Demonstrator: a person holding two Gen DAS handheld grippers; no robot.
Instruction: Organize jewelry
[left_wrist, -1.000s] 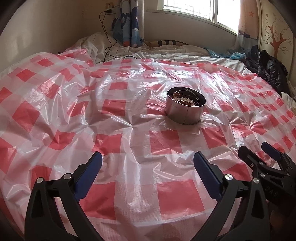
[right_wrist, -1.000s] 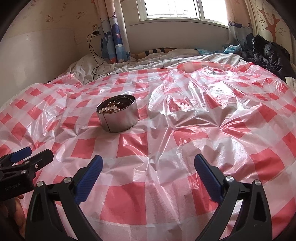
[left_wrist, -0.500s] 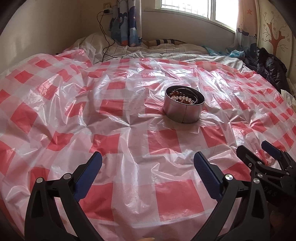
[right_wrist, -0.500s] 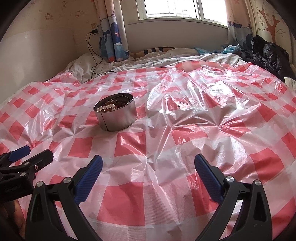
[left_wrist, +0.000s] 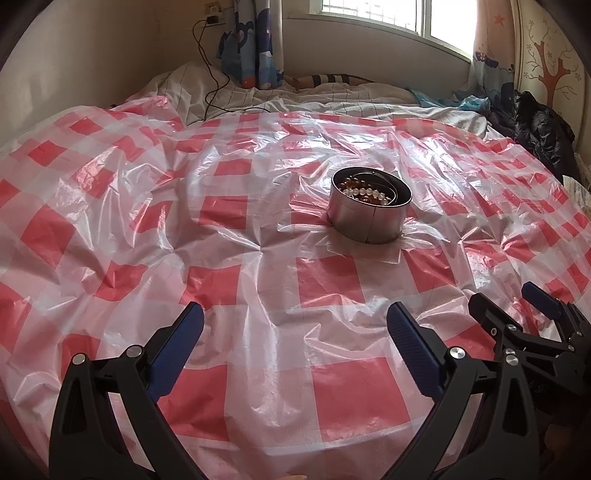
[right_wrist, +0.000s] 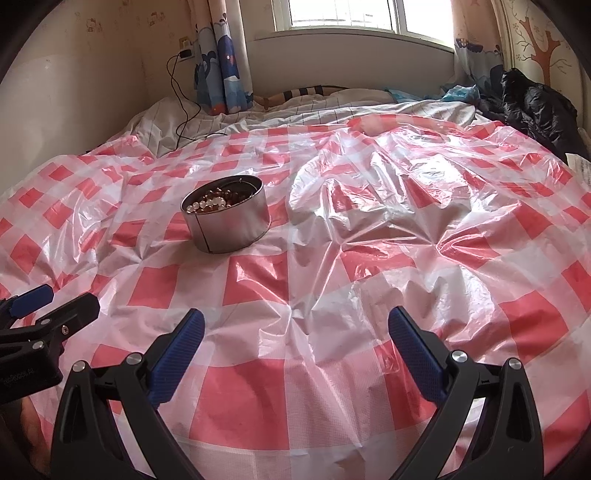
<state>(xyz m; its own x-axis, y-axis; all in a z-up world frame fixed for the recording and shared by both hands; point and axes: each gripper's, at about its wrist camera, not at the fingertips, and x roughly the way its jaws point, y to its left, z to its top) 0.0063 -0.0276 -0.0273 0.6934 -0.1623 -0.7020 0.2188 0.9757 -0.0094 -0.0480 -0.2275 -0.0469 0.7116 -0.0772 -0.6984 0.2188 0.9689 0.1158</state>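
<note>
Nearest the camera, the left gripper and the right gripper, black with blue-padded fingers, hover side by side over a crinkled red-and-white checked plastic sheet covering a bed. Both sets of fingers are spread wide apart with nothing between them. Farther on, well beyond both, a round shiny metal tin sits on the sheet, filled with amber and pearly white bead jewelry. It lies ahead and slightly right of the left gripper, ahead and left of the right.
</note>
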